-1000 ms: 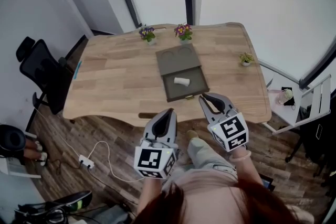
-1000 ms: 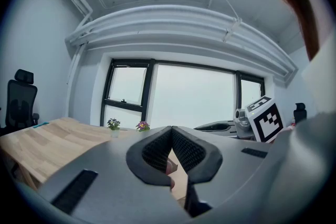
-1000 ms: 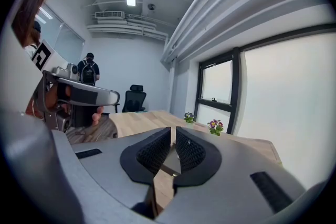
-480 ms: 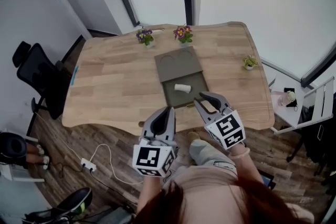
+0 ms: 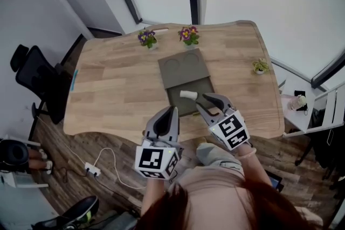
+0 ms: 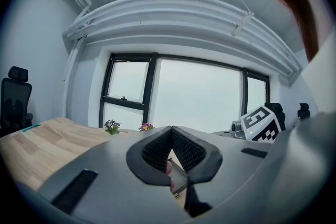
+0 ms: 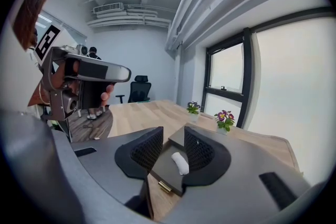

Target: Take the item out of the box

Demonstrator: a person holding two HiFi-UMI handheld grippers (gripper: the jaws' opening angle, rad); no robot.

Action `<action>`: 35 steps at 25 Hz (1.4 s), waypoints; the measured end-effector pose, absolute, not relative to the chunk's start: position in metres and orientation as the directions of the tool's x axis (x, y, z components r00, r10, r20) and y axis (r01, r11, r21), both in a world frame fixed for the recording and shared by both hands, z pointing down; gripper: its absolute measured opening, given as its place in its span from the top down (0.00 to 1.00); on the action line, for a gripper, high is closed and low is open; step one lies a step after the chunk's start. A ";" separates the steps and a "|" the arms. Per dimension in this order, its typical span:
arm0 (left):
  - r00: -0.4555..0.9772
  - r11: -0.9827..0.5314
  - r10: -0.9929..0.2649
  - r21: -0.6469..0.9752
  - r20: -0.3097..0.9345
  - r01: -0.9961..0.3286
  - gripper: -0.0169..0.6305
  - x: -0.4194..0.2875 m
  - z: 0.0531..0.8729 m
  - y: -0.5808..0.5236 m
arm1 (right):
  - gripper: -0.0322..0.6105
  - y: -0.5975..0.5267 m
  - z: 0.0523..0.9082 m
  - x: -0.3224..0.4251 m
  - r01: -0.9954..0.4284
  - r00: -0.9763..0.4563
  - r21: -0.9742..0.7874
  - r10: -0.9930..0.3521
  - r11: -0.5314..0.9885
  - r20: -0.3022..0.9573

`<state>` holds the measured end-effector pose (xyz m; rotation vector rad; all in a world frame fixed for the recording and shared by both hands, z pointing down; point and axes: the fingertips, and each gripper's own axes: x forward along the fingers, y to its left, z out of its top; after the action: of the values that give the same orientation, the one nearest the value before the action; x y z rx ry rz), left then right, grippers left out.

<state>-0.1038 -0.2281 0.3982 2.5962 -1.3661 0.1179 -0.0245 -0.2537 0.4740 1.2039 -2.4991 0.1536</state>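
Pale plank-grain wooden desk [image 5: 118, 83] with wavy edges carries an open flat grey box [image 5: 182, 64], a small white cylindrical item [image 5: 187, 95] lying in its tray; right gripper [image 5: 203, 99] empty, ribbed jaws opening near it, left gripper [image 5: 171, 110] clenched on nothing.

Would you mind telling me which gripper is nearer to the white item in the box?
Right. The right gripper hovers beside the white item, jaws opening with nothing between them; the left gripper is farther back, at the table edge.
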 end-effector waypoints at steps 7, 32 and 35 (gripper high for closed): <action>0.551 -0.532 -0.816 0.144 0.176 -0.834 0.97 -0.107 0.403 -0.252 | 0.79 -0.275 0.498 -0.036 -0.719 -0.603 0.077 -0.674 0.691 0.426; 0.476 -0.453 -0.849 0.147 0.229 -0.879 0.97 -0.113 0.420 -0.303 | 0.79 -0.317 0.598 -0.050 -0.484 -0.628 0.103 -0.427 0.869 0.650; 0.471 -0.447 -0.851 0.147 0.233 -0.882 0.97 -0.114 0.422 -0.307 | 0.78 -0.321 0.609 -0.050 -0.465 -0.623 0.097 -0.402 0.880 0.671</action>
<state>-0.1136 -0.3071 0.4218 2.4728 -1.4885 0.1821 -0.0505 -0.3211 0.6092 0.6206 -2.3177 0.1108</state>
